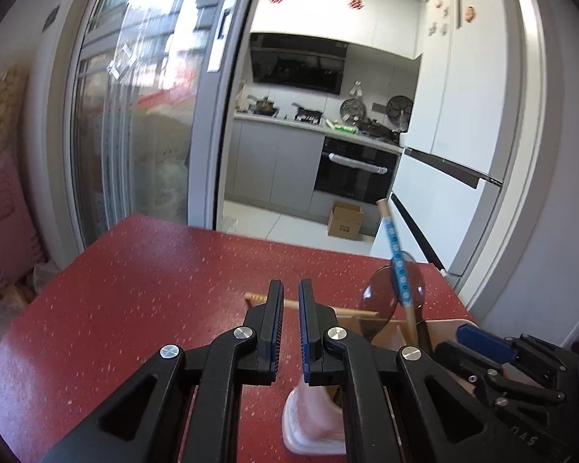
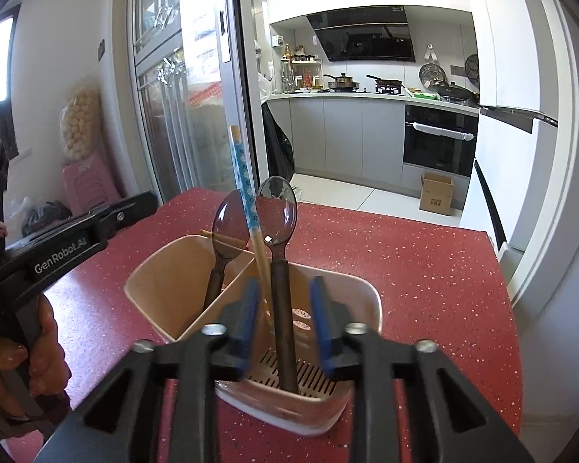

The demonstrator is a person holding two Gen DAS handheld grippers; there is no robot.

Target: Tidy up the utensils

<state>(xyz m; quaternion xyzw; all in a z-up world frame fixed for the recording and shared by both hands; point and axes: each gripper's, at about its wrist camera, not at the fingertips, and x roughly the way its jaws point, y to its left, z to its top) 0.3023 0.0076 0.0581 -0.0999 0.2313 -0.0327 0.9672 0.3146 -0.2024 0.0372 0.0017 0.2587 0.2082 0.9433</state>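
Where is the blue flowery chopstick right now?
In the right wrist view the chopstick stands tilted in the pink holder on the red table, between two clear spoons, just beyond the right claw.

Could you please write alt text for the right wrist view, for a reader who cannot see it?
The open right gripper straddles a spoon standing in a beige utensil holder on a red table. A second spoon and blue-patterned chopstick stand alongside.
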